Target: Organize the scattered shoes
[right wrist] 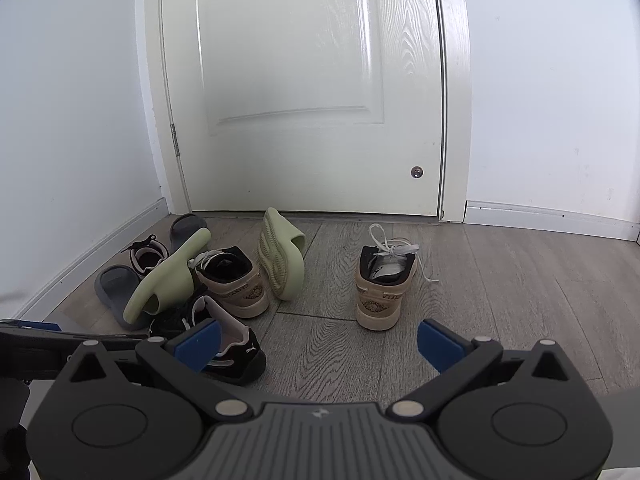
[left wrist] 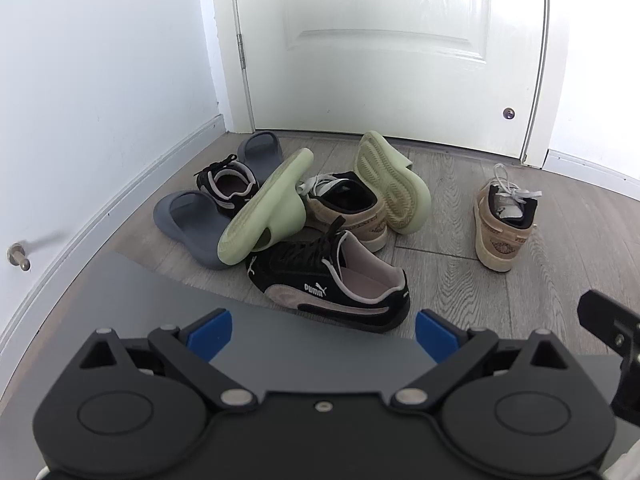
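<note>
By the floor's (left wrist: 460, 264) left edge I see two grey slides (left wrist: 188, 220), two black sneakers (left wrist: 332, 284), two pale green slides (left wrist: 268, 208) tipped on edge and a tan sneaker (left wrist: 348, 208) piled together; another tan sneaker (left wrist: 504, 224) stands apart, right. My left gripper (left wrist: 322, 330) and right gripper (right wrist: 318, 344) gape wide, empty.

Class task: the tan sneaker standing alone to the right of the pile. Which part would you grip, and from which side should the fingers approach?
Grip the heel collar of the tan sneaker, coming from above and behind. It stands upright and apart from the pile, heel toward the camera, its opening clear, so one finger could probably slip inside and one press outside. The right gripper is open and nearest.
</note>
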`<state>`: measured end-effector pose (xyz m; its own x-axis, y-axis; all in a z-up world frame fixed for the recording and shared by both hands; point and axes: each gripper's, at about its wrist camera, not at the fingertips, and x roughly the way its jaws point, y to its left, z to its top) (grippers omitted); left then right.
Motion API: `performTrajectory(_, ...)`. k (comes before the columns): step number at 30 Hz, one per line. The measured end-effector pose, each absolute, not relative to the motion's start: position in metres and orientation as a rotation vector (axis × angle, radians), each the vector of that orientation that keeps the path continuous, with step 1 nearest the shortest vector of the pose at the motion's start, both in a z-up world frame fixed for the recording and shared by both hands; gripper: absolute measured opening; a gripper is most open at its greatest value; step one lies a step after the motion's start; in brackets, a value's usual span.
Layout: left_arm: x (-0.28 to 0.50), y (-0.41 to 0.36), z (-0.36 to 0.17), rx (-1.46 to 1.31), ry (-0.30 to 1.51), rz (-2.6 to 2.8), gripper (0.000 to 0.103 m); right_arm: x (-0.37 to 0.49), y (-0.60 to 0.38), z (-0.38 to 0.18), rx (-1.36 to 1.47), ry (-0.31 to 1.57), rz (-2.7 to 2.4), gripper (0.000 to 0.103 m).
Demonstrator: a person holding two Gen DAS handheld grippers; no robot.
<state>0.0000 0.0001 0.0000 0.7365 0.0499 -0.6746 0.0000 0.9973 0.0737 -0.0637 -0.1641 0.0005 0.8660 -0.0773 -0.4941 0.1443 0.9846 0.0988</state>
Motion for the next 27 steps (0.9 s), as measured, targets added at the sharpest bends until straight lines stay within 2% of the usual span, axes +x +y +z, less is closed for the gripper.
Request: performTrajectory(27,-0.022,-0.013,-0.009,0.072,0.722,0.015,0.099,-0.061,-0.167,-0.003,0.138,0.516,-0.096,0.103)
